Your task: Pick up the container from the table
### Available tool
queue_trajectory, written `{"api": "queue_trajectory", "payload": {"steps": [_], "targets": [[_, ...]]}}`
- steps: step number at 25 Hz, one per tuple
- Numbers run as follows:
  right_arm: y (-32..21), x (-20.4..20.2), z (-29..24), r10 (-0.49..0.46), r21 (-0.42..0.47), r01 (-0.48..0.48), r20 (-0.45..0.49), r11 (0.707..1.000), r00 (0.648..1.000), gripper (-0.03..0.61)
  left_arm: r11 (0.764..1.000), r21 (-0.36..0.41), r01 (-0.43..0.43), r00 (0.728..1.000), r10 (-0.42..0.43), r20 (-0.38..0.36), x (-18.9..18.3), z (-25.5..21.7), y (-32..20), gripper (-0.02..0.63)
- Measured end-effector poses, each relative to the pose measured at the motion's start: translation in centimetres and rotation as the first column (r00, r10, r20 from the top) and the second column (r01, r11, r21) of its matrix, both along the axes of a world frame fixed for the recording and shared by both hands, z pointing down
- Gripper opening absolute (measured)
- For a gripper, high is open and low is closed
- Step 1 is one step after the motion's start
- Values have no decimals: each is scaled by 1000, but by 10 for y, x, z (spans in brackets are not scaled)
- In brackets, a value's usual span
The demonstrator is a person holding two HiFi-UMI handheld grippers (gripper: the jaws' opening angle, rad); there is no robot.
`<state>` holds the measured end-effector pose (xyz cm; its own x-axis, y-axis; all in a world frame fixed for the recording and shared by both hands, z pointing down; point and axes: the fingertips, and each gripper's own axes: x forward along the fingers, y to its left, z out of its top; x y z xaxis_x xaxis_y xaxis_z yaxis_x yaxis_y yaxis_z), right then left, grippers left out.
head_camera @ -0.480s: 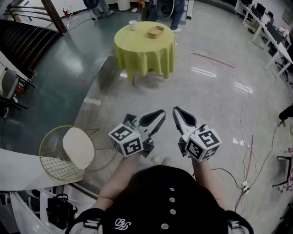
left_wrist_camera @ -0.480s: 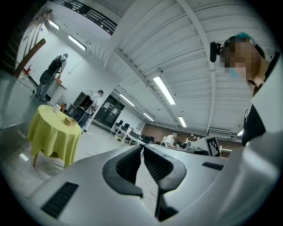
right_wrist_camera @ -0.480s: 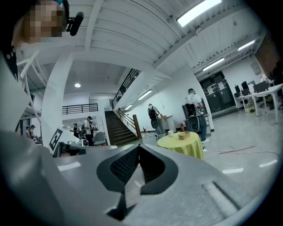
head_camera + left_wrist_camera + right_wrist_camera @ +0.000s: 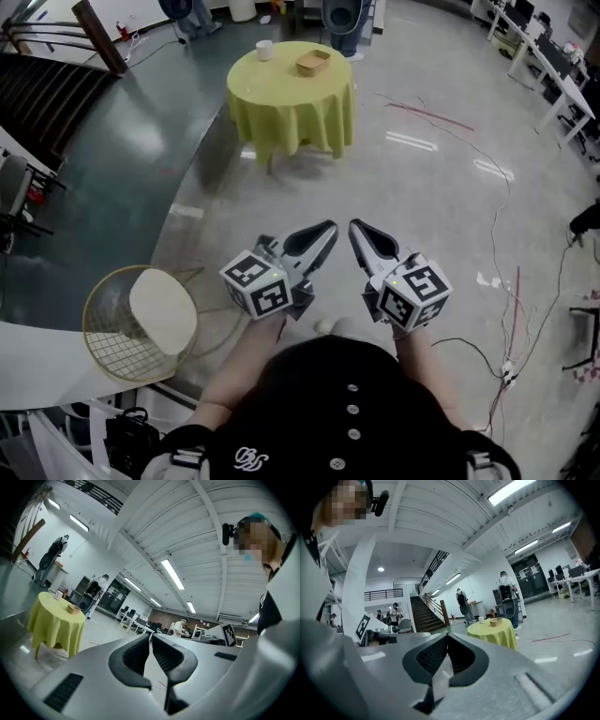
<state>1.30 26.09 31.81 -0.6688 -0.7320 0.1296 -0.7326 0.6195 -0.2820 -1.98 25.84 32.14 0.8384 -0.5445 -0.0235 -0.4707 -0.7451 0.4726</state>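
A small tan container (image 4: 313, 63) sits on a round table with a yellow-green cloth (image 4: 291, 98), far ahead across the floor; it also shows as the container (image 4: 73, 609) in the left gripper view and as the container (image 4: 495, 621) in the right gripper view. A white cup (image 4: 264, 50) stands beside it on the table. My left gripper (image 4: 330, 228) and right gripper (image 4: 353, 226) are held side by side in front of my body, well short of the table. Both are shut with nothing between the jaws.
A wire basket chair with a white cushion (image 4: 141, 319) stands at my left. Cables (image 4: 506, 309) trail over the floor on the right. A staircase (image 4: 56, 75) rises at far left. People (image 4: 505, 595) and a tall speaker stand behind the table. Desks (image 4: 553, 56) line the far right.
The table and floor have slid slightly up and left in the head view. Both grippers keep their pose and stay shut.
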Motion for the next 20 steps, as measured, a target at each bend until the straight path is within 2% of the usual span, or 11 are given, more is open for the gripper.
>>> {"api": "queue_trajectory", "payload": {"steps": [5, 12, 20], "targets": [[-2, 0, 7, 15, -18, -15, -5, 1000, 1000, 3, 1000, -15, -12, 1000, 12, 8, 1, 4, -1, 31], [-10, 8, 9, 86, -36, -85, 32, 996, 996, 3, 1000, -21, -6, 1000, 6, 29, -1, 3, -7, 31], [-24, 15, 27, 88, -104, -84, 32, 991, 996, 3, 998, -47, 44, 997, -41, 70, 4, 21, -27, 31]]}}
